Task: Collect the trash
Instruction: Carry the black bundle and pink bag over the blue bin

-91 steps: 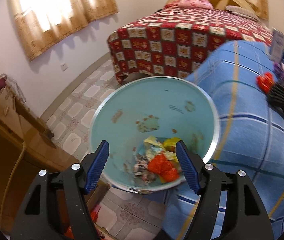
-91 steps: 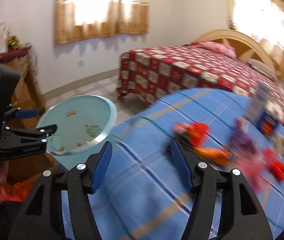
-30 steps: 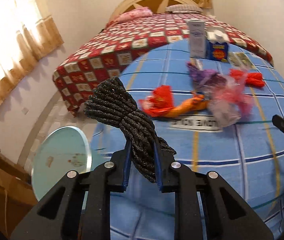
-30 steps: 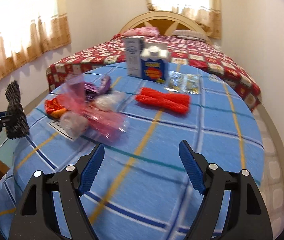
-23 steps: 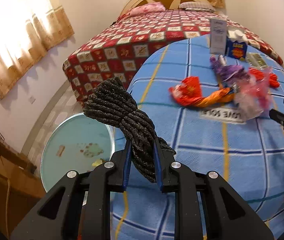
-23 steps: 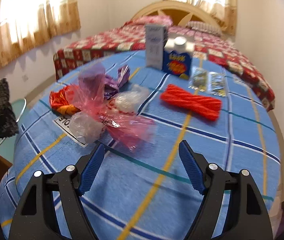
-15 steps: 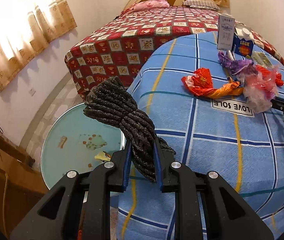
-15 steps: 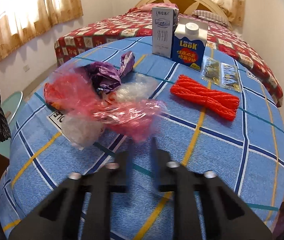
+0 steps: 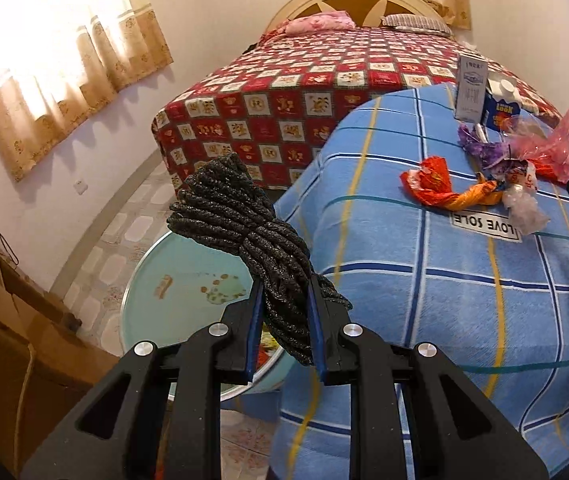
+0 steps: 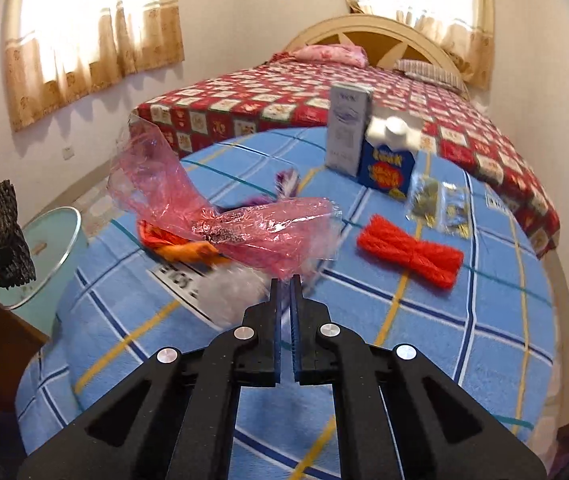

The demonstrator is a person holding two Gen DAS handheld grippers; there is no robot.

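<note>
Trash bin [image 9: 152,280] sits beneath your left gripper [image 9: 284,312], clamped on the black rope bundle [image 9: 244,236]; centre before releasing, while your right gripper [image 10: 284,292] pinches the pink wrapper [image 10: 244,224].

Home bedroom, quilted bed [image 9: 324,92] with headboard [image 10: 372,36], curtained windows [image 10: 96,28]

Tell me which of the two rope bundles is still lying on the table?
The red rope bundle, lying on the blue checked tablecloth near the cartons. The black rope bundle is off the table, clamped in the left gripper above the bin.
</note>
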